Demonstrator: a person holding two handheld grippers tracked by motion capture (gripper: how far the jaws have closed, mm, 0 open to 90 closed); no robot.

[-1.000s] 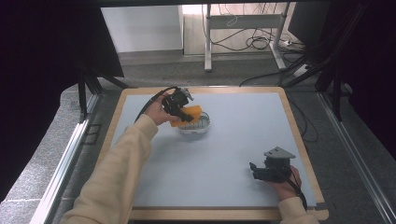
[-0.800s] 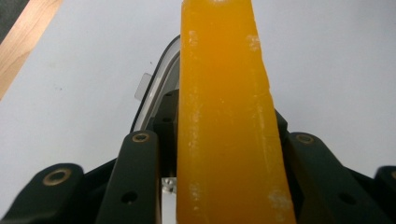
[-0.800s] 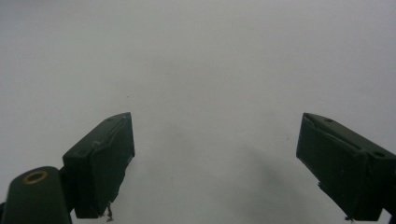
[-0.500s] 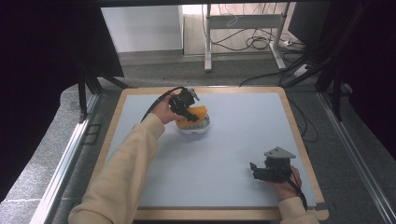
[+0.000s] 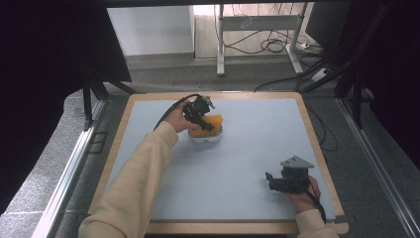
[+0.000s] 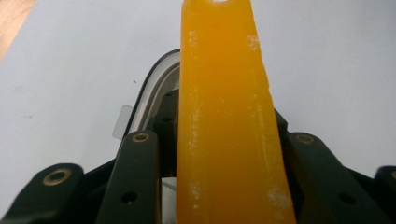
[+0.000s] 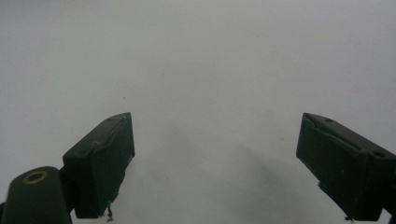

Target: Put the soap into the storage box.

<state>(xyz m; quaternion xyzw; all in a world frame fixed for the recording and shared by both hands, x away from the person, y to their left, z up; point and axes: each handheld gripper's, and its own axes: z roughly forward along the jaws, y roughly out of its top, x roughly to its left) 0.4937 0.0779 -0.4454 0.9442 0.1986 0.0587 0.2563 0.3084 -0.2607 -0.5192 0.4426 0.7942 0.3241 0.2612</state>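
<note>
We've got the left tool [image 5: 204, 118] clamped on an orange sponge [image 6: 229, 121], holding it edge-up right over the small white bowl [image 5: 205, 137] near the far edge of the bench [image 5: 247, 163], probably lined up to drop in or wipe. The right tool [image 5: 277, 182] sits near the right front corner, jaws wide apart and empty, keeping clear. No labels or writing we can read.

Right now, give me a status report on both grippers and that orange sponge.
Left gripper shut on orange sponge, over the clear bowl. Right gripper open, nothing between its jaws, low over blue mat. Nothing in the way.
</note>
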